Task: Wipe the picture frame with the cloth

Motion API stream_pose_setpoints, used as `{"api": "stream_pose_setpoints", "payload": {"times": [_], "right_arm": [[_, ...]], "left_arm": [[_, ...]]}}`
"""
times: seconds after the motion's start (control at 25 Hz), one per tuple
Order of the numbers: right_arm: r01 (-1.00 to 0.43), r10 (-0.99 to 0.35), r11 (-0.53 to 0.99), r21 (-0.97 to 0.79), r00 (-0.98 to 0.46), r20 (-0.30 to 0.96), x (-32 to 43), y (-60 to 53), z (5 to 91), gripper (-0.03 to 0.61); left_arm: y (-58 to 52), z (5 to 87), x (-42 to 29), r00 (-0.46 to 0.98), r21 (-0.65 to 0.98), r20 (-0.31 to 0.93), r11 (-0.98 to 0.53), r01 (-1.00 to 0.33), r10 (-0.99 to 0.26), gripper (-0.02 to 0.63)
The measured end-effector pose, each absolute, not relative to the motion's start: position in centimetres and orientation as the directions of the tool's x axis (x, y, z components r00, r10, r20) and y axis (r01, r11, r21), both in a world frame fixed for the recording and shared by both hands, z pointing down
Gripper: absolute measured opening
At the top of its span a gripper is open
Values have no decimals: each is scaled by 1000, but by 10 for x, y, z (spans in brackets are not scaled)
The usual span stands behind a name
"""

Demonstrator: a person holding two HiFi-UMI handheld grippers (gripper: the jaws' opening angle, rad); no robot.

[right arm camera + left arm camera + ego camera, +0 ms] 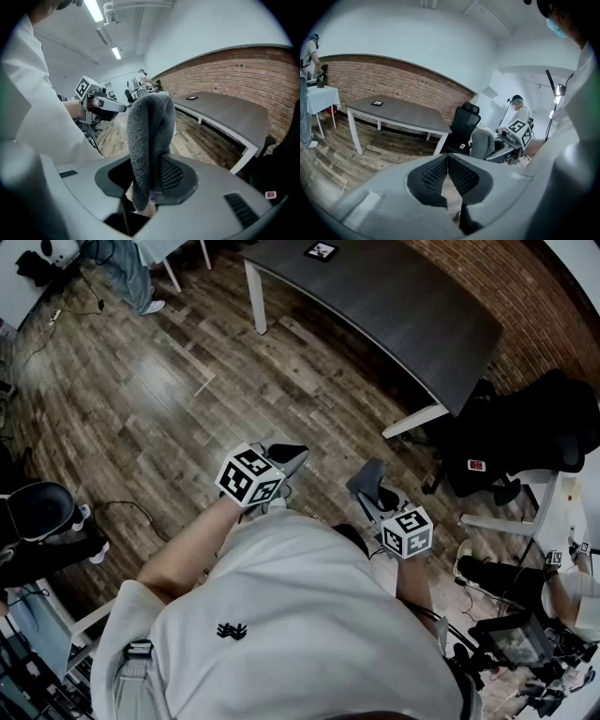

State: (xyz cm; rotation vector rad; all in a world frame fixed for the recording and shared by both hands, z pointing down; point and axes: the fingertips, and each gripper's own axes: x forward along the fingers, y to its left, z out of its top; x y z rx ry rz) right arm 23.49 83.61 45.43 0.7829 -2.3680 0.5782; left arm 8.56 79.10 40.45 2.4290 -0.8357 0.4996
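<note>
1. Nearest the head camera is the person's white shirt (pixel 281 615). Both forearms are raised in front of it, so the tools are being carried, not worked.
2. Right gripper (pixel 151 174): jaws closed on one grey cloth (pixel 149 131). The cloth is pinched at a fold and stands out beyond the jaw tips. This is judged a carrying hold that leaves a free pad of fabric for wiping.
3. Left gripper (pixel 447 171): jaws closed together, ribbed pads meeting, nothing between them. It is judged to be kept free, perhaps to steady the frame.
4. Both grippers slant downward over the wooden floor (pixel 141 381) and touch nothing.
5. Worktop (pixel 403 306): one, dark grey on white legs, set along the brick wall (pixel 506 296). One small flat square item (pixel 322 251) lies on it near the far end. It is judged to be the picture frame, though it is too small to confirm. Nothing else is seen on the surface.
6. Cloth and square item are well apart, with open floor between the person and the worktop. Wiping is judged not yet begun, and an approach to the worktop comes first.
7. Count: two grippers, two marker cubes (pixel 250 476), one cloth, one worktop, one square item, one black office chair (pixel 525 427) beside the worktop's near end.
</note>
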Motion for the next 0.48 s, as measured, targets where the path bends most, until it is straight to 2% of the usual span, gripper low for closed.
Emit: {"api": "stream_pose_setpoints", "payload": {"times": [0.24, 0.48], "right_arm": [[-529, -299, 825, -198, -707, 641, 130, 767, 445, 136], [-441, -206, 869, -225, -735, 646, 90, 675, 466, 135]], "left_arm": [[733, 410, -21, 680, 360, 469, -582, -730, -563, 14], [662, 425, -58, 616, 383, 447, -484, -787, -648, 14]]}}
